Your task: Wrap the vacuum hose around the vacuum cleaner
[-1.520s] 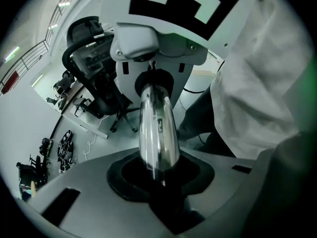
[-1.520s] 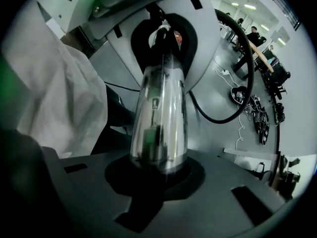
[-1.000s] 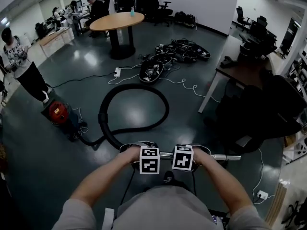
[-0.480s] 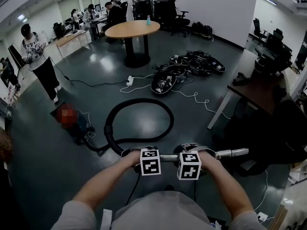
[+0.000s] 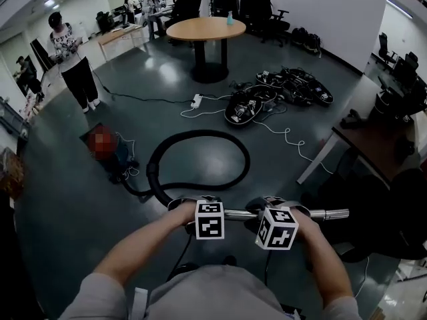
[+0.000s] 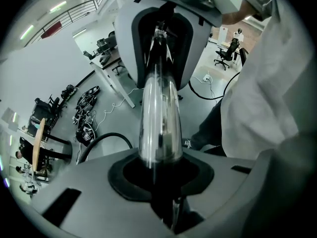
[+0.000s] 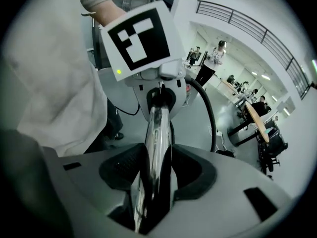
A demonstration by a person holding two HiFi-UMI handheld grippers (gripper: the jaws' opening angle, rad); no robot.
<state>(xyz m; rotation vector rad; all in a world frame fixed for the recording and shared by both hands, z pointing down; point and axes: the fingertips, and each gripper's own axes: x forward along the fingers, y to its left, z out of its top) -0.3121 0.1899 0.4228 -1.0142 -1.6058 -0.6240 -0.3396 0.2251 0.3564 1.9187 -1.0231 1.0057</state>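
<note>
Left gripper [image 5: 203,213] clamps the shiny chrome wand [image 5: 239,214]; right gripper [image 5: 270,213], jaws just opened, loosely straddles it.

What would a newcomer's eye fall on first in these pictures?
The shiny metal vacuum wand is held level at the bottom centre of the head view. The left gripper is shut on it, and the right gripper has it between jaws that have just been opening. Beyond it, the black vacuum hose lies in a big loop on the floor, leading left to the red vacuum cleaner.
</note>
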